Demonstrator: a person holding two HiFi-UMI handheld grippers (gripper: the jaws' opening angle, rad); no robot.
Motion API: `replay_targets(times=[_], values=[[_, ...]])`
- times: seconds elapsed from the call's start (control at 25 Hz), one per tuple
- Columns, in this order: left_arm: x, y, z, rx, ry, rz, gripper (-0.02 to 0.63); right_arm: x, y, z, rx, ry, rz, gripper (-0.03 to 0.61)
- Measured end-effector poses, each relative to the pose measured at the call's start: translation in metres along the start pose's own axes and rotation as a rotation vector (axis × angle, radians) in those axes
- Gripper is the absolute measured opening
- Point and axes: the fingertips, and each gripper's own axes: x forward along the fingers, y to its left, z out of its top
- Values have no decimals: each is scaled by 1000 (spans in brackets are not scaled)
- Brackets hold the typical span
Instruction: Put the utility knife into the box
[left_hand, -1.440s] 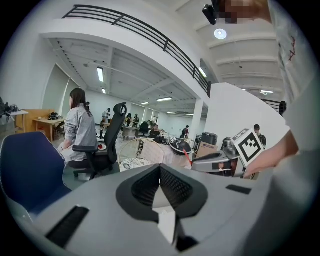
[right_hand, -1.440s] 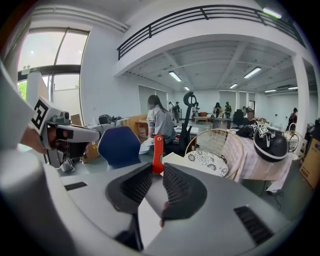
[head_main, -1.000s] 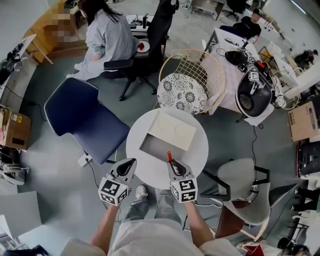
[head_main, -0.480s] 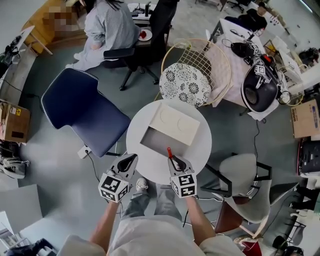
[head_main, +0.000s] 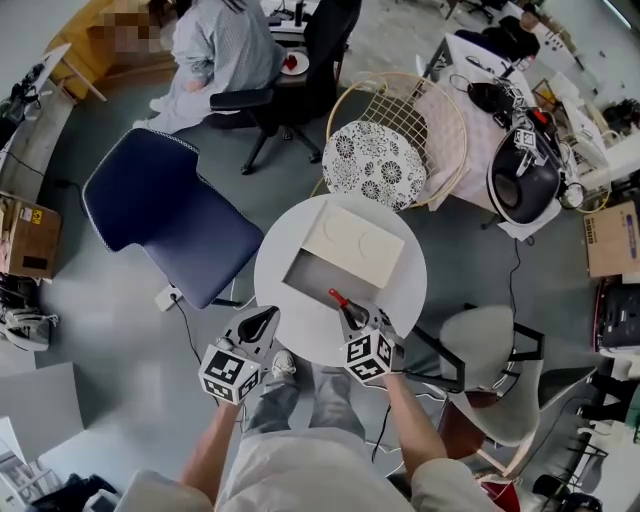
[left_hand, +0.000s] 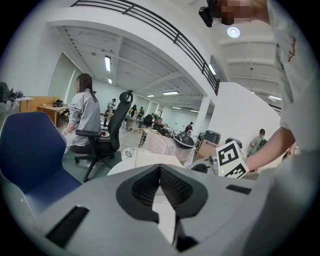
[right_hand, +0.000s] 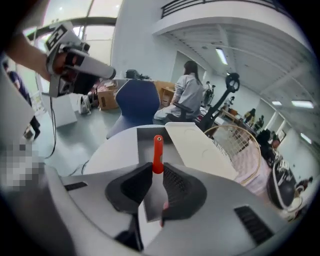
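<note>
A red-handled utility knife (head_main: 338, 298) (right_hand: 157, 152) sticks out of my right gripper (head_main: 352, 318) (right_hand: 156, 172), which is shut on it over the front of the round white table (head_main: 395, 300). The knife's red end points at the open box (head_main: 312, 283) (right_hand: 146, 131), whose grey inside faces up and whose white lid (head_main: 352, 240) (right_hand: 196, 146) leans back behind it. My left gripper (head_main: 258, 324) (left_hand: 160, 169) hovers at the table's front left edge with its tips together and nothing in them. It also shows in the right gripper view (right_hand: 80, 62).
A blue chair (head_main: 170, 220) stands left of the table. A wire chair with a patterned cushion (head_main: 375, 165) is behind it and a grey chair (head_main: 490, 365) at the right. A person (head_main: 215, 45) sits at a desk further back.
My right gripper has sunk and rolled, so the knife's red end now leans left toward the box. The left gripper has hardly moved.
</note>
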Motion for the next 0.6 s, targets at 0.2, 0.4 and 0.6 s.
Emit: replay_targets(times=[0.2,0.4,0.6], values=[[-3,-1,-2,-16,-9,4,11,12,1,-4,-83,53,34,75],[-2,-3,-4,-27,-21,6,11,26,-5,-4,-61,85,69,75],[-9,-3,-5,-42,-23,23,11,48,-6,-9,-87,148,123,75]])
